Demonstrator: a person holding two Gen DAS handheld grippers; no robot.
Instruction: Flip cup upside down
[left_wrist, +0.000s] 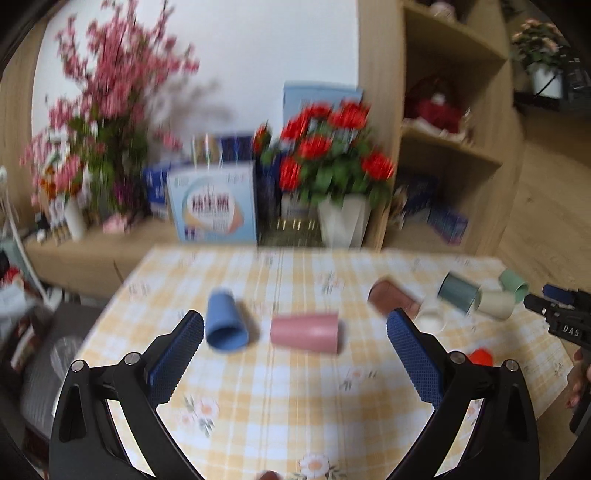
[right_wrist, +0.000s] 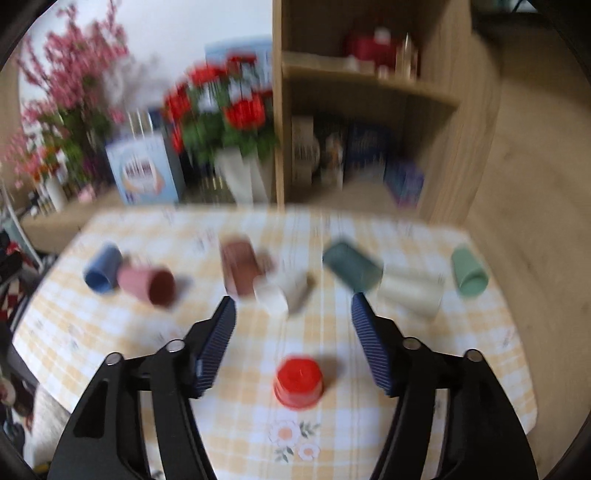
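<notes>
- Your right tool (right_wrist: 293, 317) hung above the bench (right_wrist: 110, 332) with its blue pads spread apart, gripping nothing.
- The red cup (right_wrist: 298, 381) stood mouth-down on the checked cloth, nearest you, between and just below those pads.
- Your left tool (left_wrist: 295, 332) was likewise spread wide and empty, over the bench to the left of the red cup.
- Beyond the red cup, the other cups lay on their sides in a loose row: blue cup (right_wrist: 101, 269) and pink cup (right_wrist: 146, 285) far left, brown cup (right_wrist: 239, 266) and white cup (right_wrist: 275, 295) behind it, dark green cup (right_wrist: 351, 269), cream cup (right_wrist: 412, 293) and light green cup (right_wrist: 469, 271) to the right.
- Farthest back, behind the row, red flowers (right_wrist: 221, 110) stood blurred.
</notes>
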